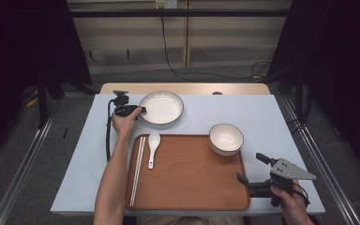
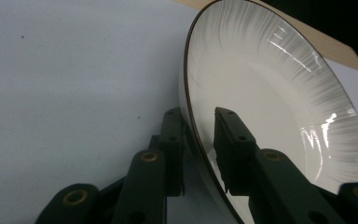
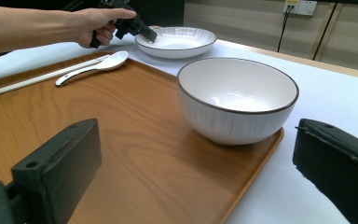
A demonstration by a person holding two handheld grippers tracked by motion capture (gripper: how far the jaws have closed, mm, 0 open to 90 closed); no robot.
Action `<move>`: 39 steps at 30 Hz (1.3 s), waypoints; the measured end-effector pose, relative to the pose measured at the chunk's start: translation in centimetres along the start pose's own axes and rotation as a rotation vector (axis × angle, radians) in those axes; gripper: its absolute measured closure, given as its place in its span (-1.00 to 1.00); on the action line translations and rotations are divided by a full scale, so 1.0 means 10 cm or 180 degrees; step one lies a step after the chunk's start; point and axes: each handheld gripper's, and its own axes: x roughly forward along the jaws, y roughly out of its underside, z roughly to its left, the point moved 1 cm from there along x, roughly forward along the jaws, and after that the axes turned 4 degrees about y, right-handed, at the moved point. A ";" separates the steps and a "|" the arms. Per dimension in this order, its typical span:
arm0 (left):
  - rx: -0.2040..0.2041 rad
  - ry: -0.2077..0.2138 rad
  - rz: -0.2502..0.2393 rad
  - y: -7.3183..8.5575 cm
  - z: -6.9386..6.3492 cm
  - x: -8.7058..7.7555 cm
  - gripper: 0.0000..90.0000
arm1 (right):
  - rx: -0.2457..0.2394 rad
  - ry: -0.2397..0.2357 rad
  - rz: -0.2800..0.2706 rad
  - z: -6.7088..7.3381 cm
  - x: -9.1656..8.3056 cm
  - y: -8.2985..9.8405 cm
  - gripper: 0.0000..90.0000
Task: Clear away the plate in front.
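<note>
Clearly the step in hand was gripping the plate [image 1: 161,107], which sat on the white table [image 1: 262,117] just beyond the tray's [image 1: 192,178] far edge. The left gripper [image 1: 143,110] had reached its near-left rim, and in the left gripper view its jaws straddled that rim, one pad under the outside wall and one inside the well. Whether the pads already pressed on the china could not be told; a thin gap seemed to show beside the inner pad [image 2: 230,140], so the grip looked nearly made rather than firm. The next move, as I judged it, called for squeezing fully onto the rim, then lifting the plate level so it would not pivot out of a one-sided hold, probably towards the tray.

The right gripper [image 1: 252,169] hung over the tray's near-right corner with its jaws wide apart and nothing between them, near the bowl [image 1: 226,138]. A spoon [image 1: 153,147] and chopsticks [image 1: 137,171] lay along the tray's left side.

The plate's far side was cut off in the left gripper view, and the contact beneath the rim lay hidden in shadow.
</note>
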 end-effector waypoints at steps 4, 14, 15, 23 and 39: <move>-0.0232 0.0055 0.0031 -0.03 0.02 0.01 0.73 | 0.0012 -0.0007 -0.0006 0.00 -0.01 0.00 -0.98; -0.0526 0.0162 -0.0059 -0.03 0.02 0.04 0.83 | 0.0037 0.0000 -0.0007 -0.01 -0.02 0.00 -0.99; -0.0567 0.0192 -0.0085 -0.03 0.02 0.03 0.84 | 0.0053 0.0013 -0.0005 -0.01 -0.02 0.00 -0.99; -0.0472 0.0194 -0.0251 -0.04 -0.08 0.02 0.87 | 0.0069 -0.0001 -0.0007 -0.02 -0.02 0.00 -0.99; -0.0366 0.0184 -0.0388 -0.12 -0.21 -0.19 0.82 | 0.0107 0.0001 0.0005 -0.02 -0.01 0.00 -0.99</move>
